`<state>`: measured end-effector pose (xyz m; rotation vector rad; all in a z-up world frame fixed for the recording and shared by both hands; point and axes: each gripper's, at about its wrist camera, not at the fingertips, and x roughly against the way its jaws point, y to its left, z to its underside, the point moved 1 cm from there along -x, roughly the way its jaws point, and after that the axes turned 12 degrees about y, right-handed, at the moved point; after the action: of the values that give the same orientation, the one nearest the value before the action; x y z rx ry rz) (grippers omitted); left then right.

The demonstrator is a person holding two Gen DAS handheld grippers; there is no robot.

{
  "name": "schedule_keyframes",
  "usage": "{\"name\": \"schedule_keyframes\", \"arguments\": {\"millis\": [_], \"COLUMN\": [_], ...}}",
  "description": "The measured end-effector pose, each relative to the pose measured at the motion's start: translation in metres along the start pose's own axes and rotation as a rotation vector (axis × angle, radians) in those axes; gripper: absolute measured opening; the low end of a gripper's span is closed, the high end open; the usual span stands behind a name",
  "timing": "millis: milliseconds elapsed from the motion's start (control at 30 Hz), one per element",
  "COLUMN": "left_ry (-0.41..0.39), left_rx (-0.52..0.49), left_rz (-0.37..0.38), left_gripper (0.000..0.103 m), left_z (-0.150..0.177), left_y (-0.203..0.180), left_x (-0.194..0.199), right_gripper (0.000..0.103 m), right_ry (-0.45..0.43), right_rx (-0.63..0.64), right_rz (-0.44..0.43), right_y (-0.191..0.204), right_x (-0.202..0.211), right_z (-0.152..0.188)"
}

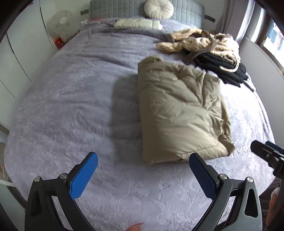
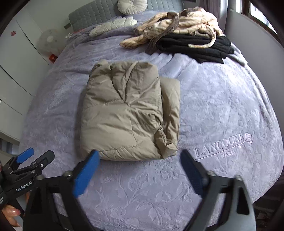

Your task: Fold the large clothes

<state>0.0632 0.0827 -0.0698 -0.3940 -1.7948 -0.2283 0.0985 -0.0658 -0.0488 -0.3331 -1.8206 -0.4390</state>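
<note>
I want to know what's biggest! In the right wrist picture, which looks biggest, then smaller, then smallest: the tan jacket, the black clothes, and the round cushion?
1. Tan jacket, clearly the largest.
2. Black clothes, a wide, flat pile.
3. Round cushion, smallest, partly cut off at the top.

The clothes and cushion lie farther from the camera, so they may really be bigger than they look.

Beige jacket [image 2: 127, 110], floral-embossed lavender bedspread [image 2: 221, 110]

Round cream cushion [image 1: 158, 8] against the grey quilted headboard [image 1: 113, 8], white fan [image 1: 60, 22] standing beside the lavender bedspread [image 1: 71, 88].
</note>
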Motion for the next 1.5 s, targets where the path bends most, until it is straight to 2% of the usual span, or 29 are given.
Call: {"name": "schedule_keyframes", "arguments": {"millis": [133,367,533,733,1500], "left_ry": [-0.039,-0.088,-0.130,-0.160,-0.154], "left_rx": [0.016,0.019,0.019,0.022,0.046], "left_rz": [-0.016,-0.037,-0.042,-0.068,-0.051], "left_gripper": [0.103,0.103,0.103,0.103,0.103], "left_z": [0.006,0.014,0.018,0.020,0.020], "left_y": [-0.006,-0.019,-0.027,-0.030,-0.029], "left_x": [0.018,0.049,0.073,0.089,0.098], "right_gripper": [0.103,0.103,0.103,0.103,0.103], "right_ry": [-0.059,-0.045,-0.086,-0.117,-0.126], "right_rx": [0.024,0.035,0.046,0.037,0.034], "right_rz": [0.048,0.024,0.065,0.067,0.072], "right_y": [0.000,-0.002,-0.002,-0.005,-0.007], "right_x": [0.020,0.043,0.058,0.069,0.079], "right_z": [0.002,0.008,0.016,0.015,0.014]}}
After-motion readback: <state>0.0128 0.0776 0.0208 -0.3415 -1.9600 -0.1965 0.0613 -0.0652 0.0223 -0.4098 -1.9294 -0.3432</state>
